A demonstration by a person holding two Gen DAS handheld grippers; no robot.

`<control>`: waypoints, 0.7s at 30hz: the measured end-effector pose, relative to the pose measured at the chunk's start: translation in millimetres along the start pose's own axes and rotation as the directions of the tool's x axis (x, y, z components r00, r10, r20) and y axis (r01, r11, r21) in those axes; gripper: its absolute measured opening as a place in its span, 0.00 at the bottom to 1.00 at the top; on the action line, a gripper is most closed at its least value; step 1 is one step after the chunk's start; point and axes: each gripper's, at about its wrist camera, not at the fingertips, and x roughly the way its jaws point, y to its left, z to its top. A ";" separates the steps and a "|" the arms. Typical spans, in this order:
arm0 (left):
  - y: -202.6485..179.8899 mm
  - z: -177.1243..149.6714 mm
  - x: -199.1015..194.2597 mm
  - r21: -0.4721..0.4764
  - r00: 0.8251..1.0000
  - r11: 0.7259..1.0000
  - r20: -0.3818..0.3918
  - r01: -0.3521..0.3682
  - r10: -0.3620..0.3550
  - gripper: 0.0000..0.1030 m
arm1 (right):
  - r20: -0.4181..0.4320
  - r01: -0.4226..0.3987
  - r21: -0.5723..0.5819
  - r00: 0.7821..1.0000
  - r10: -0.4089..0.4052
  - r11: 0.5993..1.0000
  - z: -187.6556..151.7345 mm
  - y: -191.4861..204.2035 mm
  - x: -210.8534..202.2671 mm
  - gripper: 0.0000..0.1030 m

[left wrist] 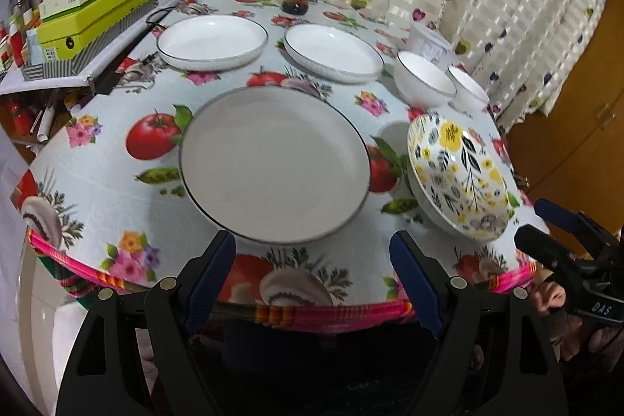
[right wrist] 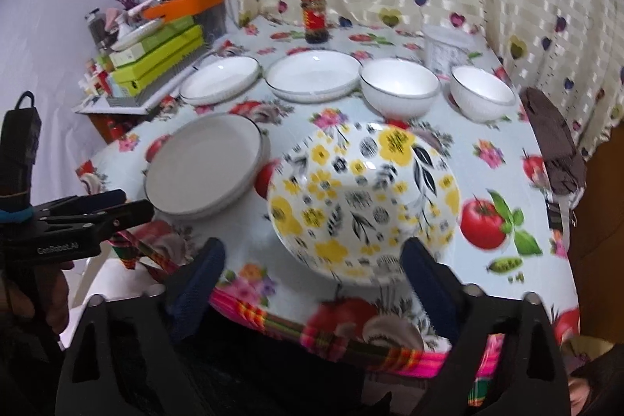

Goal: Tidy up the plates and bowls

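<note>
While near the edge, floral bowl (right wrist: 364, 197) sits free.

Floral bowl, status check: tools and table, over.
Left tool open, empty, facing the near white dark-rimmed plate. Right tool open, empty, facing the yellow-and-black floral bowl. Both dishes on the table, untouched. Nothing in the way.

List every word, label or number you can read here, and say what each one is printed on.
"GenRobot.AI": on the left hand-held gripper, seen from the right wrist view.
"DAS": on the right hand-held gripper, seen from the left wrist view.
Red jar: label too blurred to read.
Green boxes: stickers too small to read.
White cup: grey print, unreadable.
</note>
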 end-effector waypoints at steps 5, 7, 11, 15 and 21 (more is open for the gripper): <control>19.7 22.0 -5.8 -0.031 0.999 0.999 0.040 -0.010 0.012 0.79 | 0.003 -0.057 -0.048 0.998 0.057 0.997 34.8 16.5 9.4 0.76; 31.2 34.7 -6.2 -0.049 0.998 0.999 0.053 -0.019 0.022 0.79 | -0.002 -0.089 -0.058 0.996 0.089 0.994 49.2 22.0 16.8 0.69; 50.1 55.4 -5.4 -0.071 0.995 0.996 0.081 -0.058 0.064 0.79 | -0.018 -0.130 -0.087 0.991 0.129 0.988 78.5 35.2 35.5 0.54; 73.7 78.1 -0.8 -0.100 0.990 0.991 0.104 -0.084 0.095 0.79 | -0.057 -0.202 -0.066 0.978 0.199 0.977 111.8 43.0 66.4 0.53; 113.5 112.4 9.6 -0.148 0.981 0.982 0.137 -0.118 0.139 0.79 | -0.104 -0.319 0.004 0.943 0.317 0.948 156.8 52.3 111.8 0.53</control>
